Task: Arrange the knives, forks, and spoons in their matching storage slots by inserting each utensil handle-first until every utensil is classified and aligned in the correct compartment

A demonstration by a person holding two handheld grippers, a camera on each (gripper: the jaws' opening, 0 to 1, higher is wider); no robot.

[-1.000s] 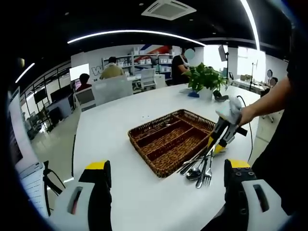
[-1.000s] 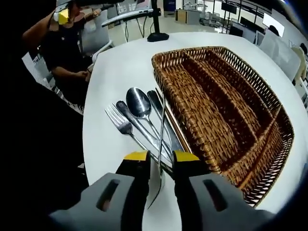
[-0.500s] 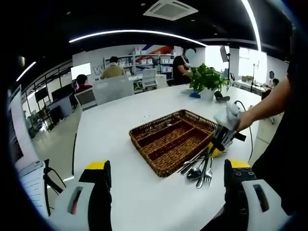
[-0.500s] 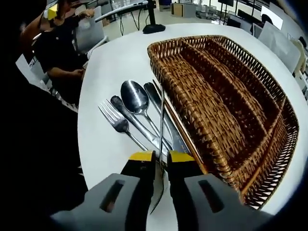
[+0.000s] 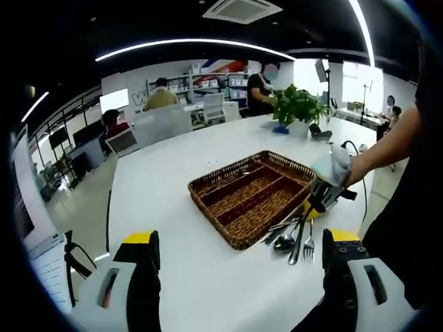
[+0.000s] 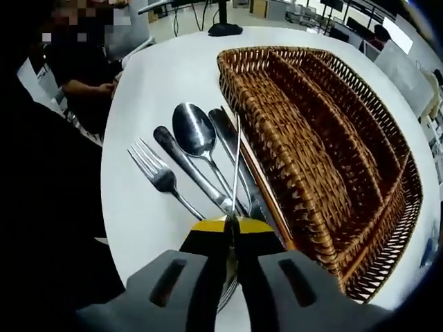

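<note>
A brown wicker basket with long slots lies on the white table, also seen mid-table as the basket. Beside its near rim lie a fork, a spoon and two knives. My right gripper is shut on a thin steel utensil whose handle points forward along the basket rim; what look like tines show below the jaws. In the left gripper view that right gripper holds the utensil slanting over the pile. My left gripper hangs wide open above the table's near edge.
A potted plant and a black cable stand at the far end of the table. A seated person is close to the table edge beyond the utensils. A black stand base sits past the basket.
The right jaws closed from a clear gap onto the thin utensil. The right gripper shifted slightly, and the utensil now sticks out from it over the pile. The left gripper stayed open.
</note>
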